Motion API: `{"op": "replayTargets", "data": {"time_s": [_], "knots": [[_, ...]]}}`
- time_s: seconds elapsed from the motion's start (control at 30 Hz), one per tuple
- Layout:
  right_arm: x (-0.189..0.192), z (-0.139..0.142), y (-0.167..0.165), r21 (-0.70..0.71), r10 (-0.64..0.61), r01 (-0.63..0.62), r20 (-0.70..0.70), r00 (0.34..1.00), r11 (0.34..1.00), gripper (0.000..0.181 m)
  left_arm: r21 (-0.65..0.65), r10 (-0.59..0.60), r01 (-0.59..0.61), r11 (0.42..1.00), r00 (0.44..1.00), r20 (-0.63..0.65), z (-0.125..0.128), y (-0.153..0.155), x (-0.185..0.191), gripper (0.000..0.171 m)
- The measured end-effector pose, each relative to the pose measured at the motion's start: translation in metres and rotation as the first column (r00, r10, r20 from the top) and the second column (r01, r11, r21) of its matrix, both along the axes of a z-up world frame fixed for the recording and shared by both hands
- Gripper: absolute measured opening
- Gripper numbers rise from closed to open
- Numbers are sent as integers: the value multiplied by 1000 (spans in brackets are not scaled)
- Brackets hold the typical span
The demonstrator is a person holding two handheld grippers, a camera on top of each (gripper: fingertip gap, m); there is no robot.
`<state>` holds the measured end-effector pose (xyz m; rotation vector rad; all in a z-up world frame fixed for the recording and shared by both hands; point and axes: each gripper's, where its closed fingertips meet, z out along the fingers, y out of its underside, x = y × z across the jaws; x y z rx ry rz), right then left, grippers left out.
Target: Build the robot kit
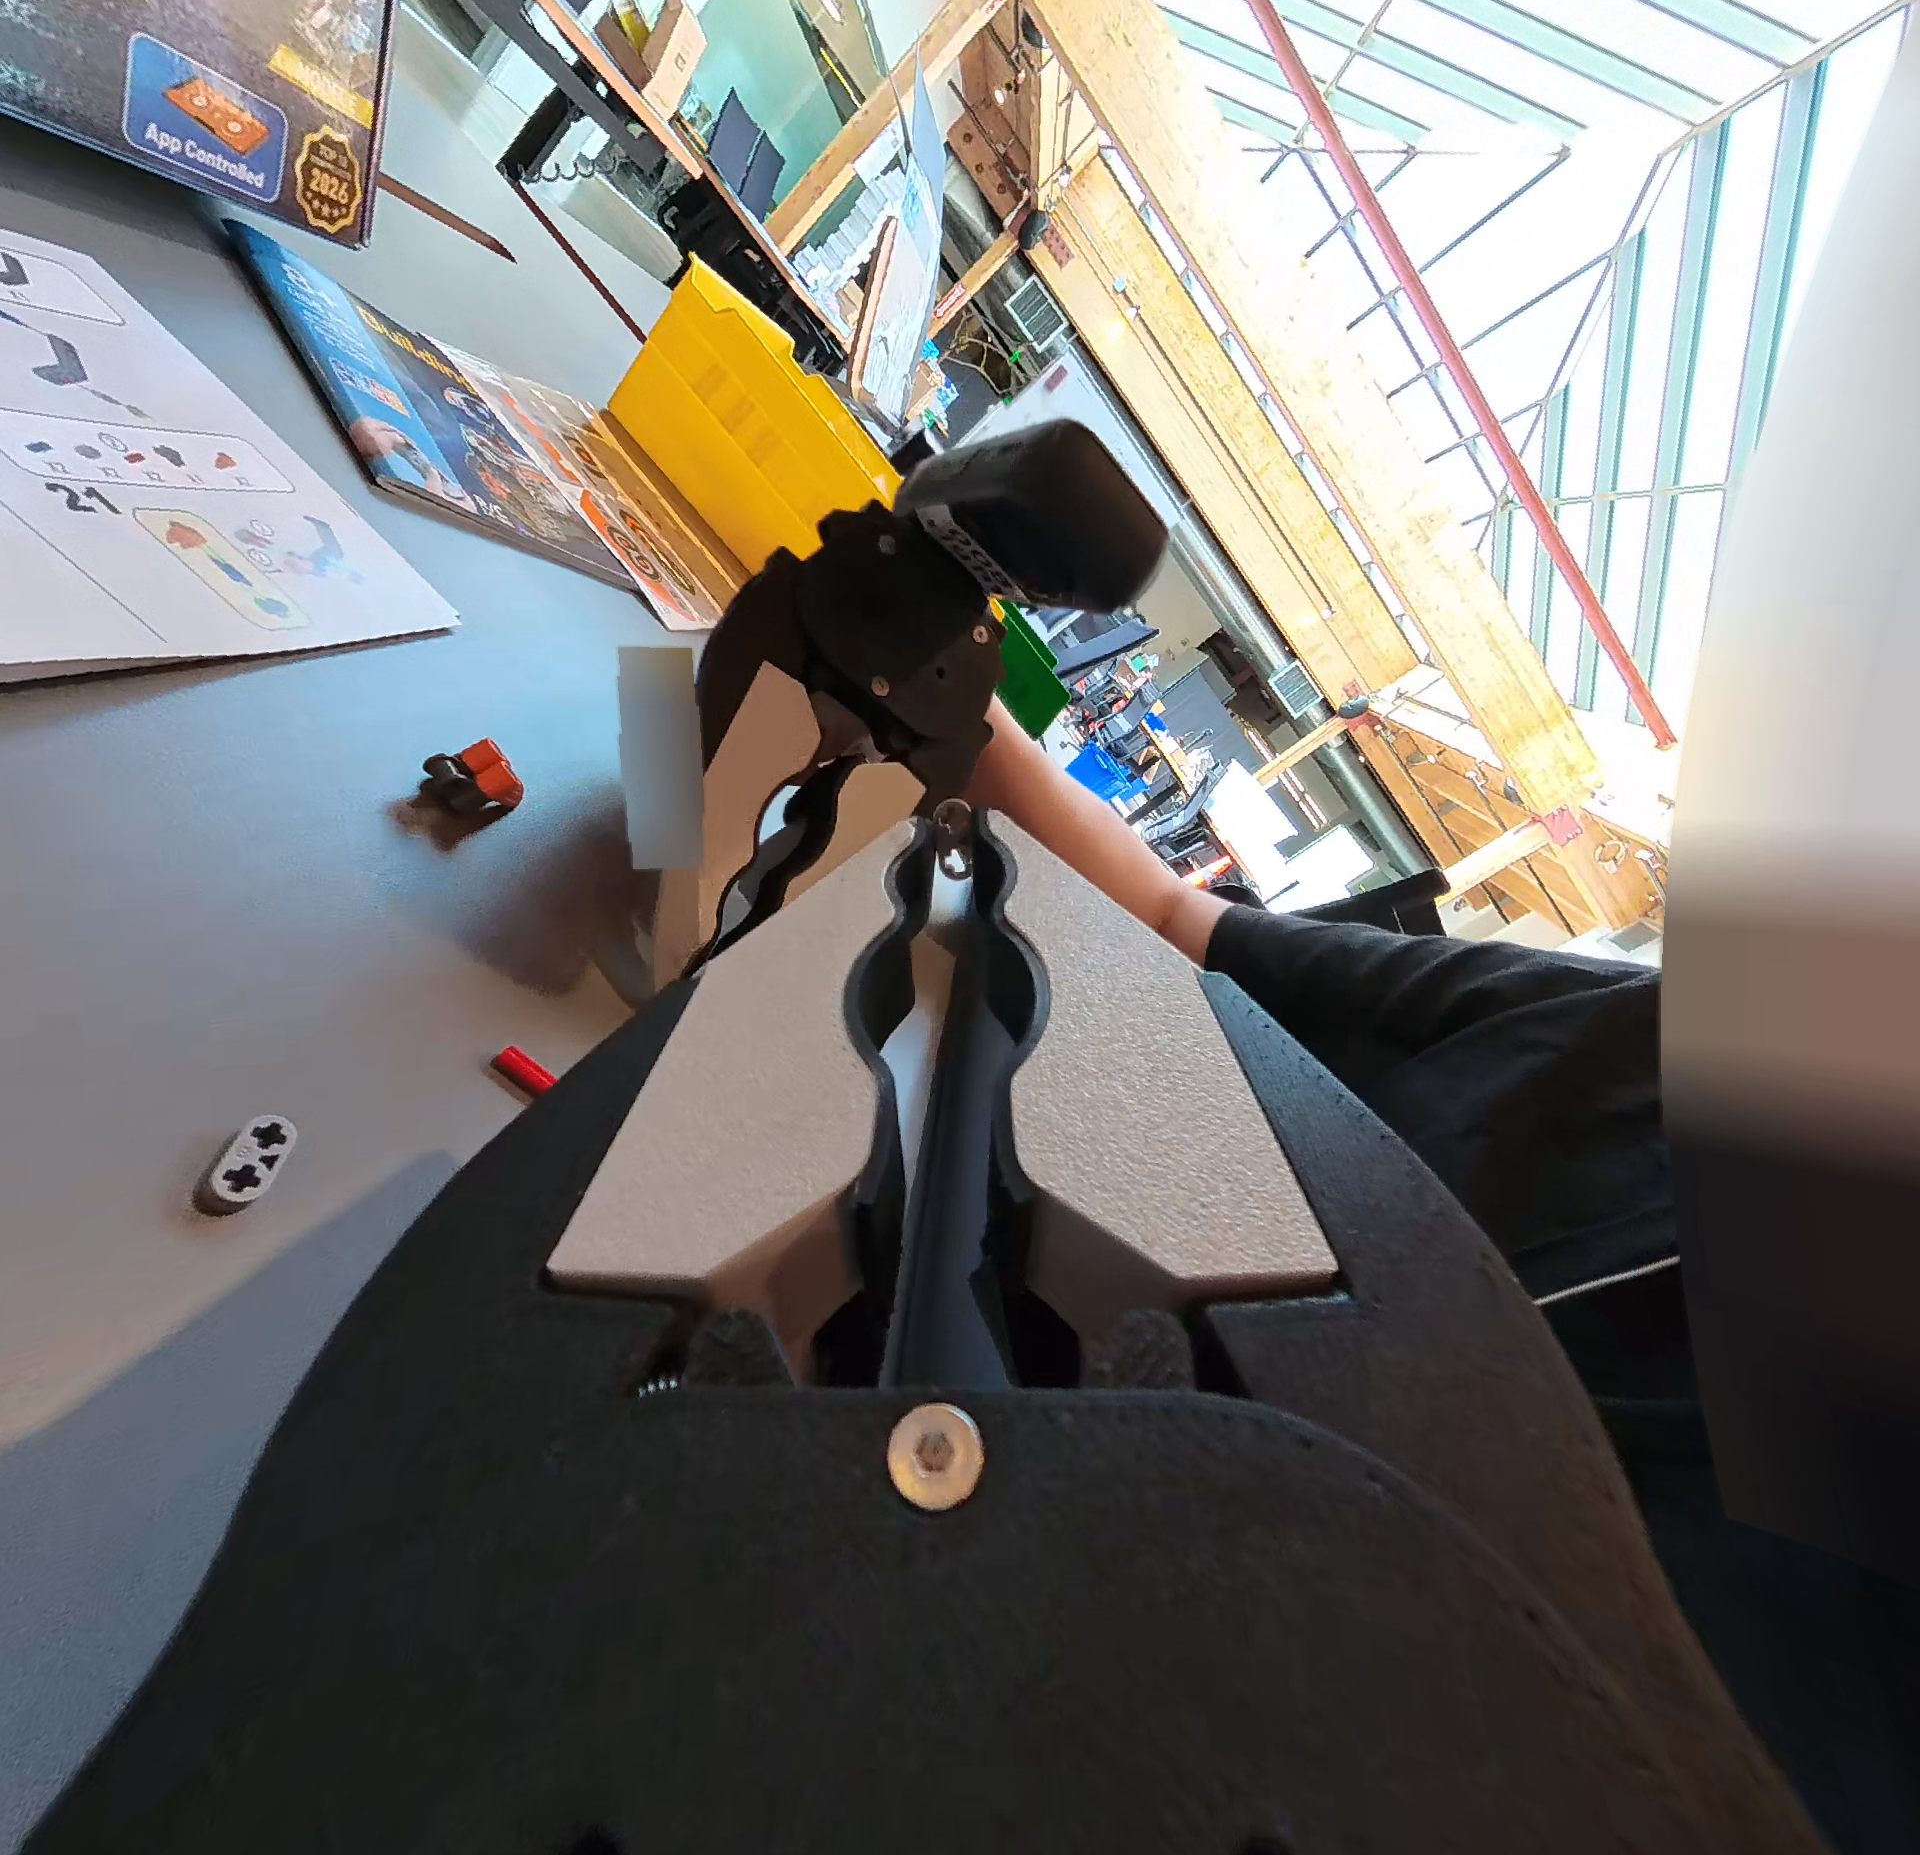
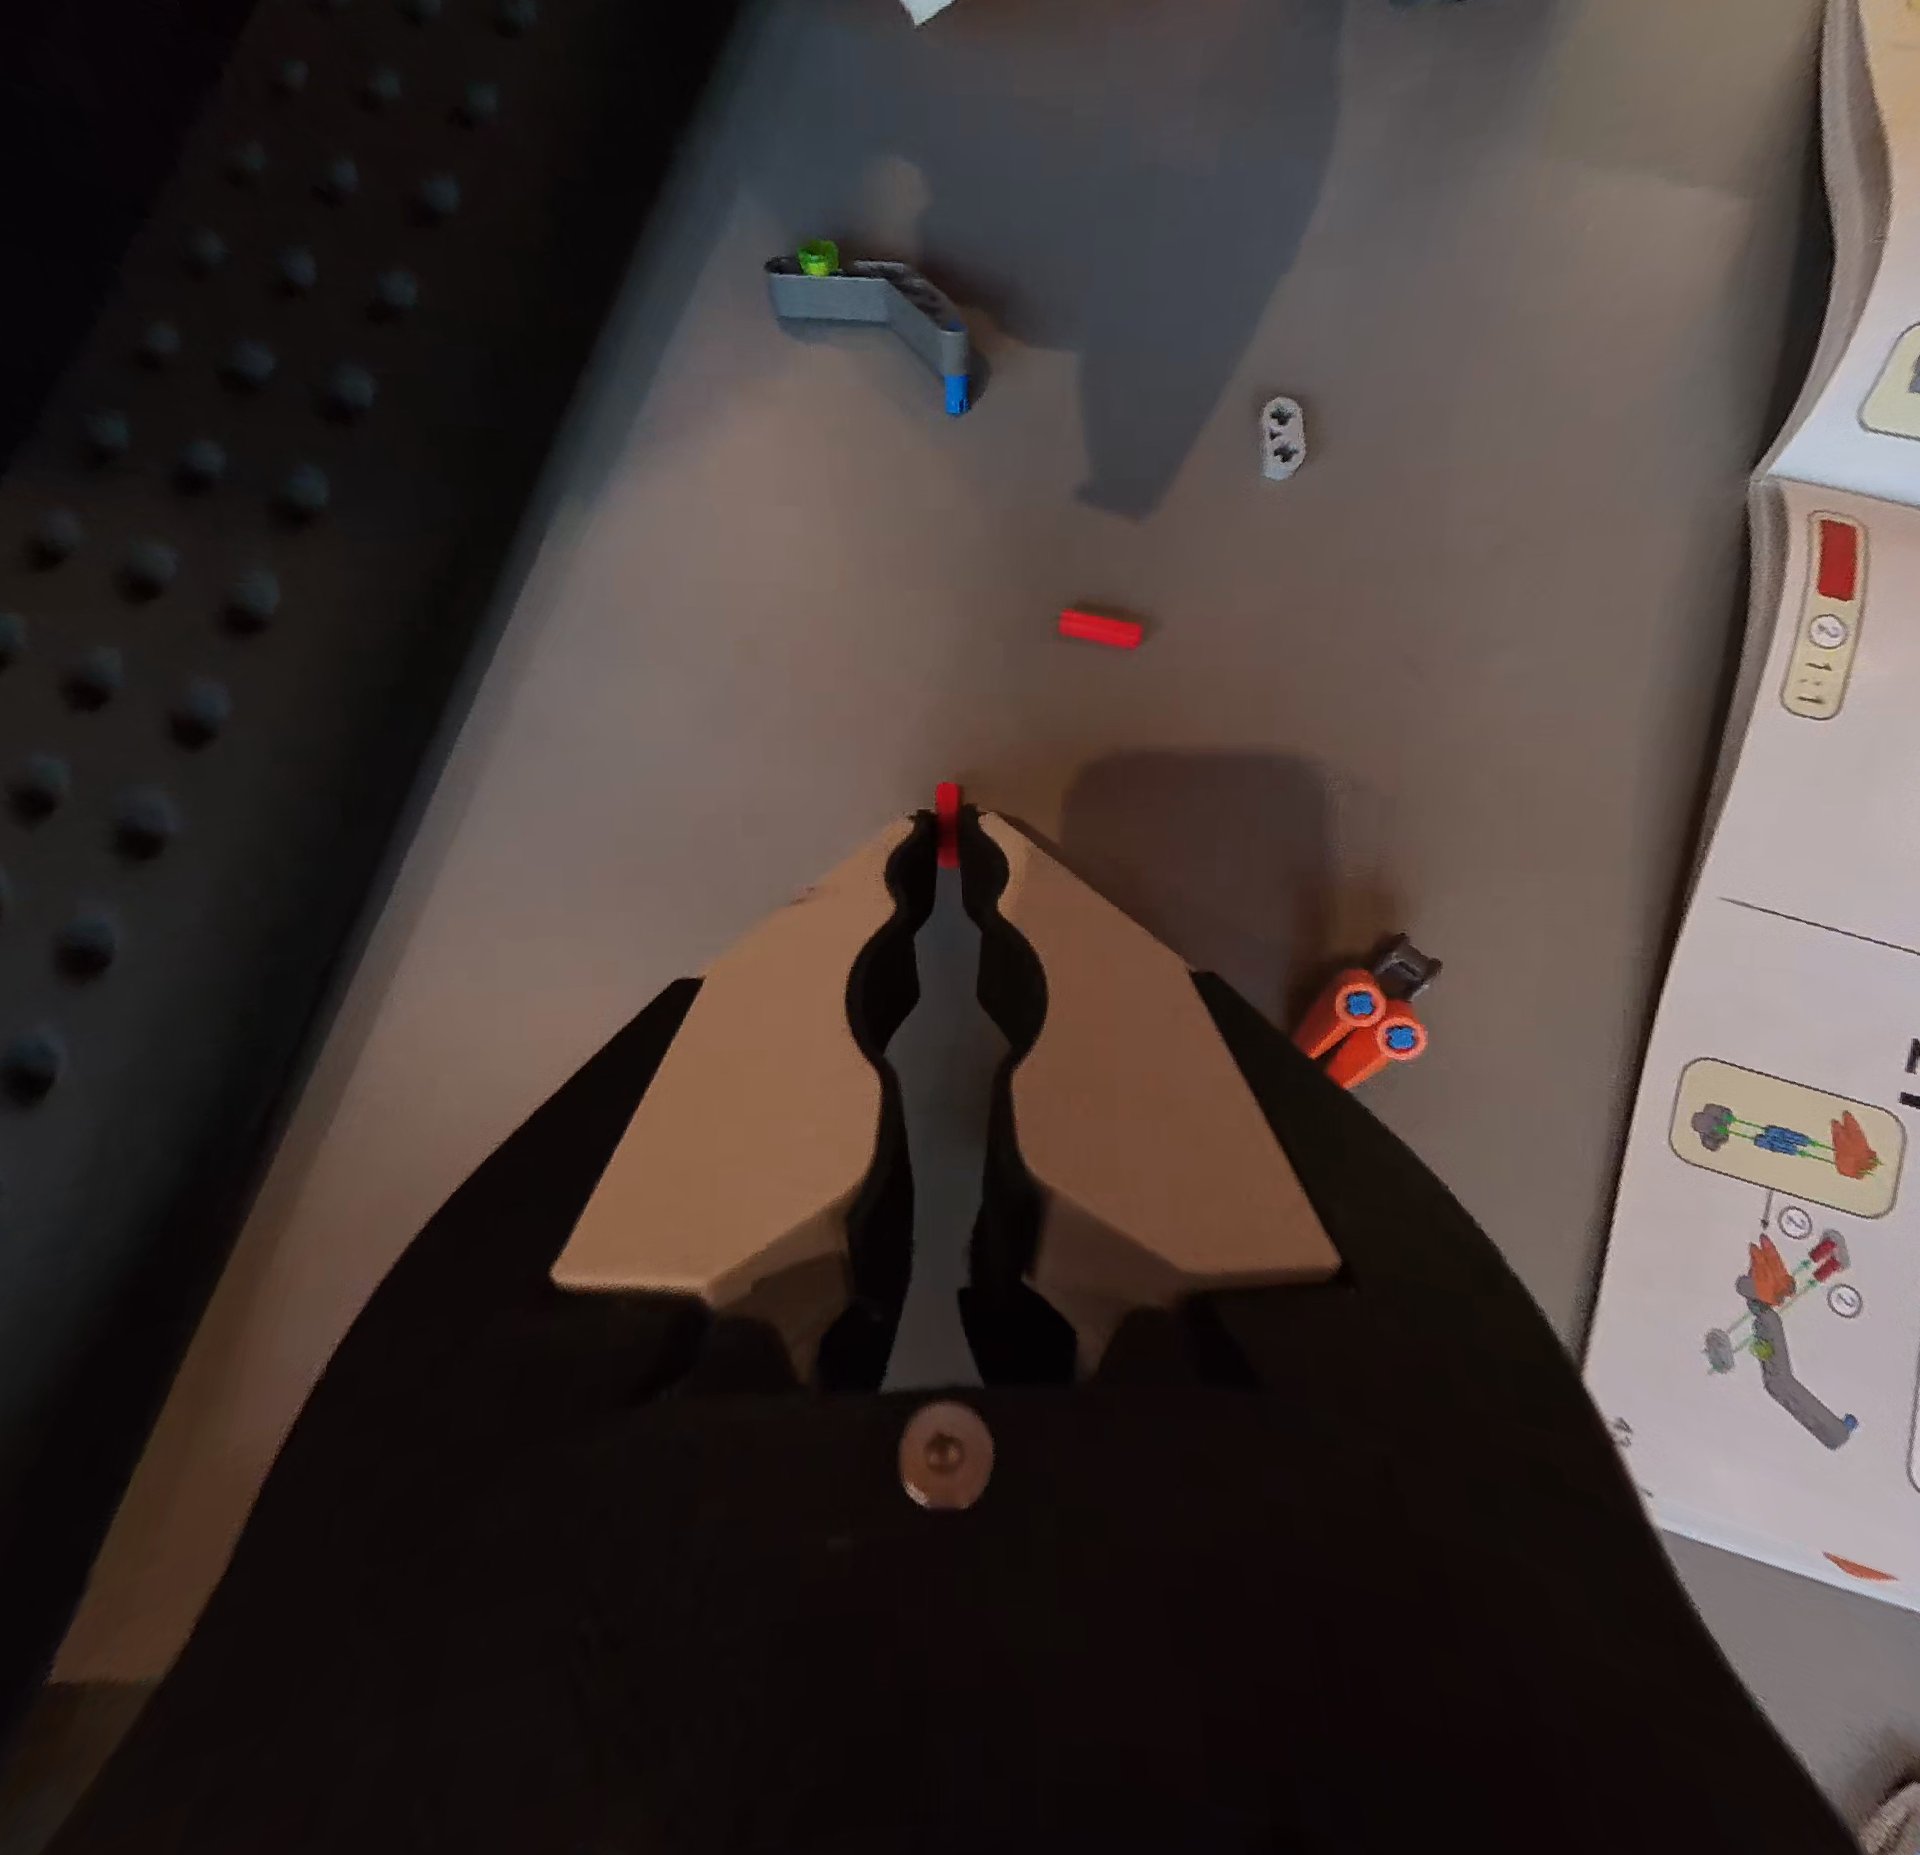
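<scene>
Desk (image 1: 156, 922): you've got a matte grey top, w/ soft shadows across it.
Mat (image 2: 208, 455): dark studded sheet along your desk's left edge in the right wrist view.
Ceiling: big timber beams (image 1: 1299, 371) w/ a red pipe (image 1: 1455, 351) running alongside.
Windows (image 1: 1662, 299): tall glazing, strong daylight, blown out near the frame edge.
Shelving (image 1: 623, 70): long wood-topped bench w/ cardboard boxes behind your desk.
Far room: blue crates (image 1: 1103, 771) & dark chairs, too small to tell more.
</scene>
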<state>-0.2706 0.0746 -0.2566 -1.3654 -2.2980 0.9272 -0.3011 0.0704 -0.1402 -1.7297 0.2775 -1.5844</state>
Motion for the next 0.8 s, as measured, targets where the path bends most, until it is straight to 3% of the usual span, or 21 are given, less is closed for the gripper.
{"op": "replayTargets", "data": {"time_s": [0.1, 0.17, 0.3, 0.37, 0.67, 0.8], "knots": [[1, 3, 5, 95, -28, 33, -53, 998, 995, 4, 8, 0, 0, 1000, 1000, -3, 1, -2, 0, 5], [-5, 23, 12, 147, -78, 102, -161, 984, 984, 3, 17, 5, -5, 1000, 1000, -7, 2, -2, 0, 5], [-19, 90, 18, 195, -201, 314, -445, 872, 929, 3, 43, 17, -17, 999, 1000, 10, 9, -5, 0, 5], [-23, 110, 12, 221, -227, 398, -543, 809, 890, 3, 50, 24, -25, 998, 999, 22, 12, -5, -1, 5], [-31, 133, -9, 295, -234, 554, -683, 692, 778, 3, 26, -19, 16, 1000, 993, 116, 21, -11, 3, 5], [-31, 131, -10, 262, -248, 544, -680, 690, 797, 4, 27, -4, 1, 1000, 994, 108, 19, -9, 1, 4]]}}
